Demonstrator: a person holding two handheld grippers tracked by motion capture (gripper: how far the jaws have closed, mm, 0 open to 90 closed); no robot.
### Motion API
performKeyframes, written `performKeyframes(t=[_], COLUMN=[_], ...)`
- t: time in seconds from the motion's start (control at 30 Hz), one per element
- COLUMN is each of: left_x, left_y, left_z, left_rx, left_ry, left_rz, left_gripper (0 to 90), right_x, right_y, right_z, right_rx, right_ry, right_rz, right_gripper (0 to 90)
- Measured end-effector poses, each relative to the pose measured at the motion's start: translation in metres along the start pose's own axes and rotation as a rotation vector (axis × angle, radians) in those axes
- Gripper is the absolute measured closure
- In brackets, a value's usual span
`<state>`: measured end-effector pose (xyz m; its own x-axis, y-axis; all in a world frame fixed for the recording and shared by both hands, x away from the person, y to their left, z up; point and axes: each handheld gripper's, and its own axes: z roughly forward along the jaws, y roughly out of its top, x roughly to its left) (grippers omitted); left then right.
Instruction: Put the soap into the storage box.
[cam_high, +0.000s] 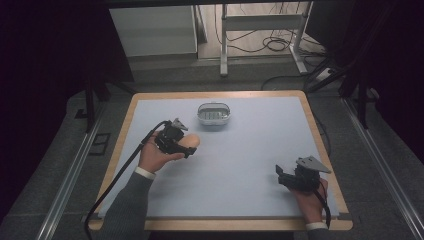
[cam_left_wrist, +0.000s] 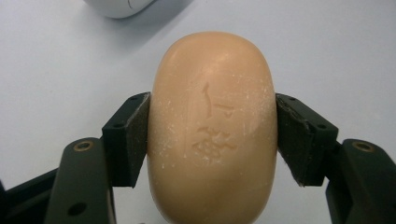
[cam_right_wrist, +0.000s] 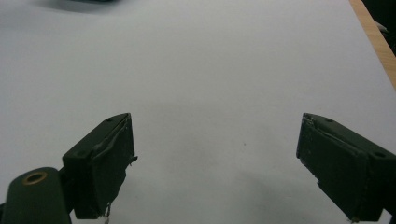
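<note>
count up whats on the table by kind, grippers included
soap bar, tan, clamped in the left gripper: 1
soap dish, white with a pale rim: 1
grippers, black, counting the right gripper with its jaws apart over the mat: 2
total: 4

Peach-tan oval soap bar (cam_left_wrist: 212, 126), stamped characters, white flecks. Pale blue table mat (cam_high: 250, 165) edged by light wood; white oval soap dish (cam_high: 214, 114).

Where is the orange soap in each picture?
High view: the soap sits left of the middle, in the left gripper.
Left gripper view: soap in the middle, squeezed between the jaws.
Right gripper view: no soap here.
Shared landmark: the white soap dish.
</note>
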<state>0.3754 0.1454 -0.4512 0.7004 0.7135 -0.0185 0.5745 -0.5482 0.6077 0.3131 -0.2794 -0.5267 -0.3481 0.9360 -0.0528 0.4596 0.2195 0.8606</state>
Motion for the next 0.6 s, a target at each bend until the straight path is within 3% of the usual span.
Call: performKeyframes(t=[0.37, 0.4, 0.6], left_x=[0.006, 0.005, 0.006], left_y=[0.011, 0.013, 0.02], left_z=[0.002, 0.003, 0.003], left_rx=[-0.009, 0.0, 0.001], left_ry=[0.002, 0.018, 0.019], left_rz=[-0.001, 0.003, 0.023], left_gripper=[32.7, 32.6, 32.6], right_x=[0.0, 0.0, 0.0], right_y=[0.0, 0.0, 0.0], right_z=[0.0, 0.0, 0.0], right_rx=[-0.001, -0.002, -0.001], right_ry=[0.001, 0.001, 0.0], right_rz=[0.001, 0.001, -0.001], right_gripper=[11.4, 11.4, 11.4])
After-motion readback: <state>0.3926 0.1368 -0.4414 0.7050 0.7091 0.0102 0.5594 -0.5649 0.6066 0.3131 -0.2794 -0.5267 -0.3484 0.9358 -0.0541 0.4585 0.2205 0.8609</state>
